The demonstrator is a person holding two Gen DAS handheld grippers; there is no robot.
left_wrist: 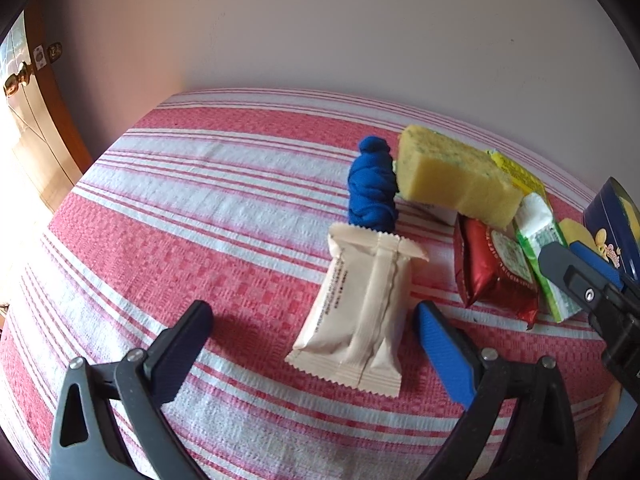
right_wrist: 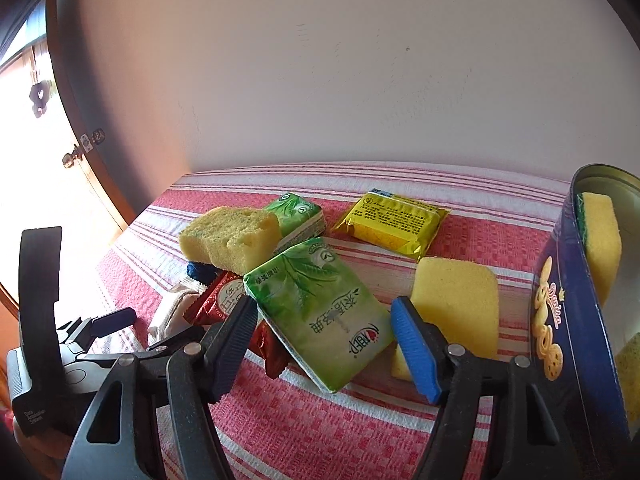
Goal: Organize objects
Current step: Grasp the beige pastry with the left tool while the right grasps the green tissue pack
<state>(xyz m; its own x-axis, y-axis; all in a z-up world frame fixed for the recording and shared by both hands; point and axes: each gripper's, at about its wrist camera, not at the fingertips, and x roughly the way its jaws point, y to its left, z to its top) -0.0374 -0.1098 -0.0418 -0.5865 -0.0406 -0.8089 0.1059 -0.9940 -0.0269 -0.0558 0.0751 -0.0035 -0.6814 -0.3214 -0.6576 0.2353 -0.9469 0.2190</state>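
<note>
My right tongs [right_wrist: 320, 328] gape wide around the green tissue pack [right_wrist: 316, 308] mid-tabletop [right_wrist: 320, 420]. Left tongs [left_wrist: 312, 328] gape too. The pack leans on the red packet [right_wrist: 224, 296] — closing could drag both.

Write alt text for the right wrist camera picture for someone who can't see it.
An open right gripper frames a green tissue pack lying on a red and white striped cloth. Behind it sit a yellow sponge, a red packet and a yellow packet; a blue tin at right holds another sponge.
</note>
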